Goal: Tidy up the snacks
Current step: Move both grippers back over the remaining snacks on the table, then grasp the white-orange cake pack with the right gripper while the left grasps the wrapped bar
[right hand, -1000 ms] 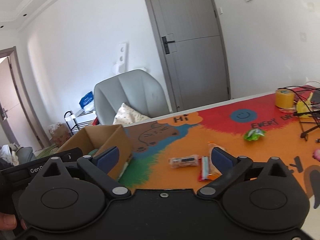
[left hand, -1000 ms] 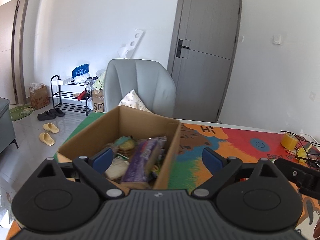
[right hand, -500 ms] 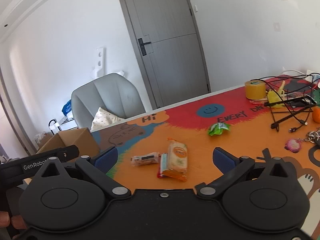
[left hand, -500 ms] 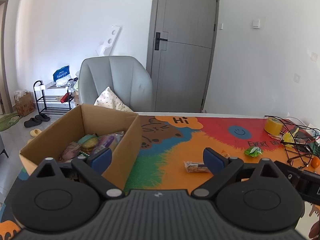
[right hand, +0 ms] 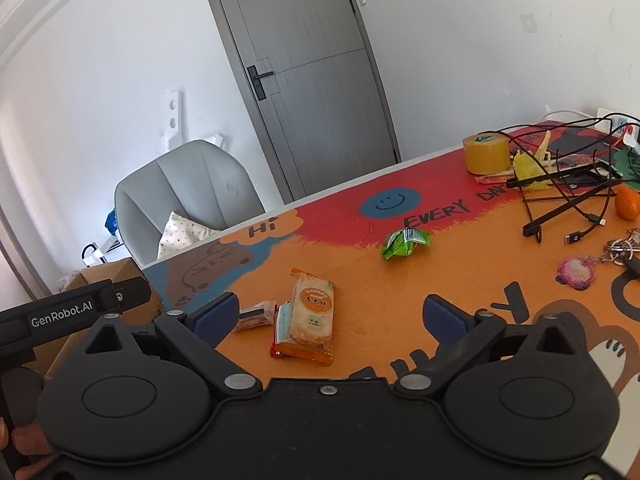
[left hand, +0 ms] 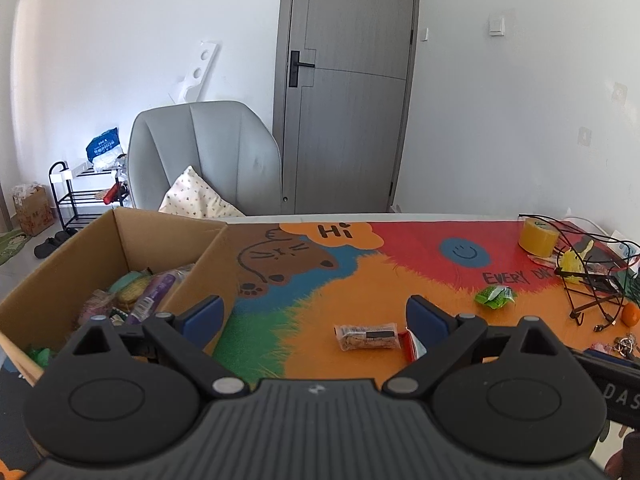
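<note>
Blue pads of the right gripper (right hand: 330,314) stand wide apart and hold nothing; the jaws have just been closing a little, with the orange cracker packet (right hand: 310,316) lying on the table mat (right hand: 400,300) between them, probably the next thing to pick. Left gripper (left hand: 314,312) is also wide open and empty, near a clear snack bar (left hand: 367,336). Beside it waits the cardboard box (left hand: 208,256), already holding snacks.
</note>
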